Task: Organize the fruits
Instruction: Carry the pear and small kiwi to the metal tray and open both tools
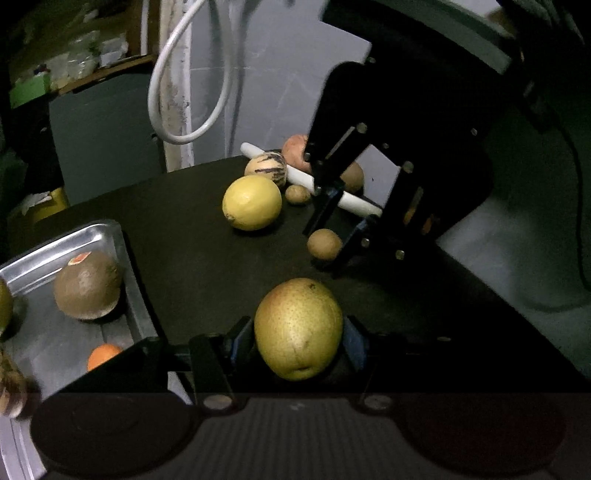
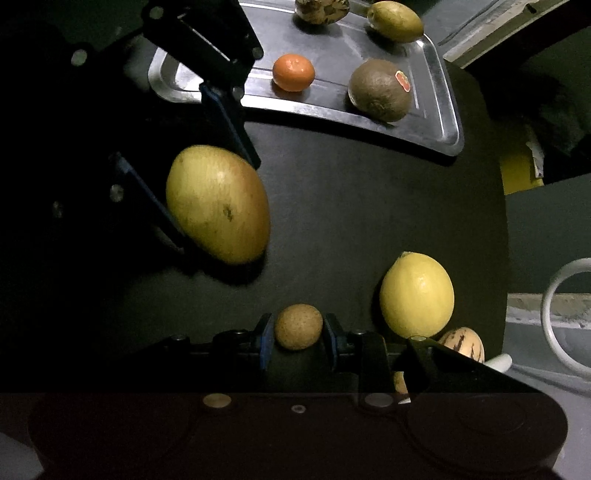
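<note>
Left wrist view, items by size.

Table (image 1: 192, 251): dark, round-edged top carrying everything listed.

Tray (image 1: 110, 236): metal, at 9 o'clock on the table edge. In the right wrist view the tray (image 2: 443, 122) lies at 12 to 1 o'clock and holds five fruits' worth of entries below, four visible.

Left gripper (image 1: 299, 345): at 6 o'clock, blue pads pressed to both sides of the pear (image 1: 299, 328), clamped on it. From the right wrist view the same left gripper (image 2: 192, 184) shows at 9 o'clock with the pear (image 2: 218, 203) between its fingers, close above the table, outside the tray.

Right gripper (image 1: 332, 236): at 2 o'clock, fingers set around a small brown fruit (image 1: 324, 243). In its own view the right gripper (image 2: 298, 336) has pads touching both sides of that small brown fruit (image 2: 298, 331), grasping it at 6 o'clock.

Lemon (image 1: 252, 202): on the table at 12 o'clock; lemon (image 2: 416, 294) at 4 o'clock in the right view.

Brown round fruit (image 2: 380, 90): in the tray, red sticker on it.

Striped fruit (image 1: 266, 168): just behind the lemon, touching a white rod (image 1: 354, 202).

Second lemon (image 2: 396, 21): far end of the tray.

Orange (image 2: 293, 72): in the tray, apart from the brown round fruit.

Reddish fruit (image 1: 295, 151): behind the rod, partly hidden.

Little brown fruit (image 1: 297, 194): beside the lemon.
</note>
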Action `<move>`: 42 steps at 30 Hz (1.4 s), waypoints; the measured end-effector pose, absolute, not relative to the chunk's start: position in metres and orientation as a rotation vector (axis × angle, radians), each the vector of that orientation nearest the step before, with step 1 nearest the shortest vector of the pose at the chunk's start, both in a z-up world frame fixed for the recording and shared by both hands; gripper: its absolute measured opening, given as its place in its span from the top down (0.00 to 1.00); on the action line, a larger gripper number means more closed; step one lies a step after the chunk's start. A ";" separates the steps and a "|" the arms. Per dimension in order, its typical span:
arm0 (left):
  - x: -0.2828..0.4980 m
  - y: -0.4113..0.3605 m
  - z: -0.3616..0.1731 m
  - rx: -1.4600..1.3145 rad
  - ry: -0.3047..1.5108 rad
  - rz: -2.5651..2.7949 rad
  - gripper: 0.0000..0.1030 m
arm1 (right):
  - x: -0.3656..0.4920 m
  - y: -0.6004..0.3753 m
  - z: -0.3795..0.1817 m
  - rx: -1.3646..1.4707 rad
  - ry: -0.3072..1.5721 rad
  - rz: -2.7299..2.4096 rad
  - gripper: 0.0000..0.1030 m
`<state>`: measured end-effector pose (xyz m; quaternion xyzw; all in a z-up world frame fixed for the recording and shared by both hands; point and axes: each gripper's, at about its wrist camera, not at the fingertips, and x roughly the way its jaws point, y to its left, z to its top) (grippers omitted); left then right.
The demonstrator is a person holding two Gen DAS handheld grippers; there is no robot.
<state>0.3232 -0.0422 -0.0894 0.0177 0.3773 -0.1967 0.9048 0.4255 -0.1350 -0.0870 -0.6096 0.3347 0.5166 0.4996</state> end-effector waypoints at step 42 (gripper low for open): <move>0.266 0.159 -0.078 -0.168 0.886 -0.078 0.45 | 0.313 -0.016 -0.089 -0.733 0.794 0.895 0.71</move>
